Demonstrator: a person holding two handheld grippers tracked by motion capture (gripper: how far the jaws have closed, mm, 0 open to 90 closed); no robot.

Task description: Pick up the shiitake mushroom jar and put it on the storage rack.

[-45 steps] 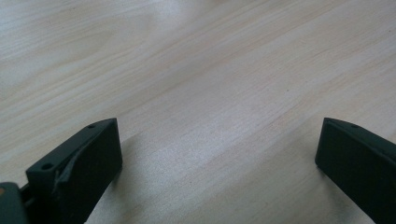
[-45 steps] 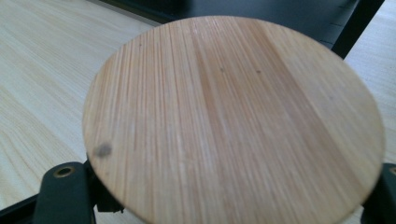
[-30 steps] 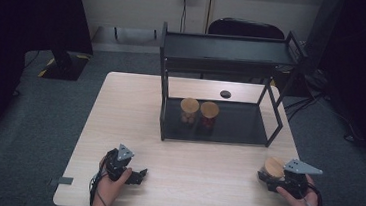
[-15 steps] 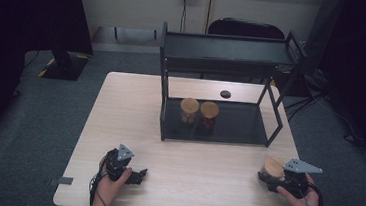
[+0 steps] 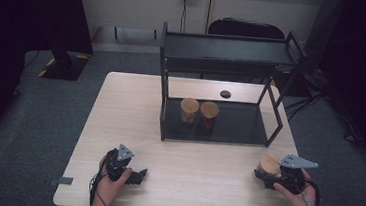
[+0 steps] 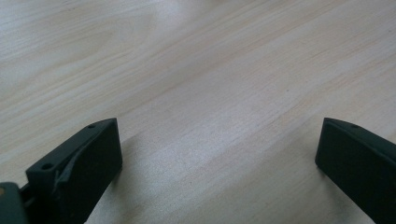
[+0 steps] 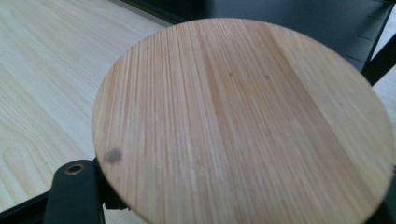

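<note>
A jar with a round wooden lid (image 5: 269, 164) stands at the table's front right, and my right gripper (image 5: 264, 178) is shut on its body below the lid. In the right gripper view the lid (image 7: 243, 121) covers most of the picture, with a black finger (image 7: 74, 191) at its lower left. My left gripper (image 5: 138, 174) rests on the table near the front left edge. Its jaws (image 6: 217, 140) stand wide open over bare wood, nothing between them. Two more wooden-lidded jars (image 5: 189, 111) (image 5: 209, 114) stand side by side on the lower shelf of a black rack (image 5: 241, 125).
The black two-level rack (image 5: 226, 49) stands at the table's far middle and right, open toward me. A small black disc (image 5: 225, 93) lies on the table behind it. A dark chair (image 5: 248, 27) is beyond the table. Light wooden tabletop (image 5: 191, 159) stretches between the two grippers.
</note>
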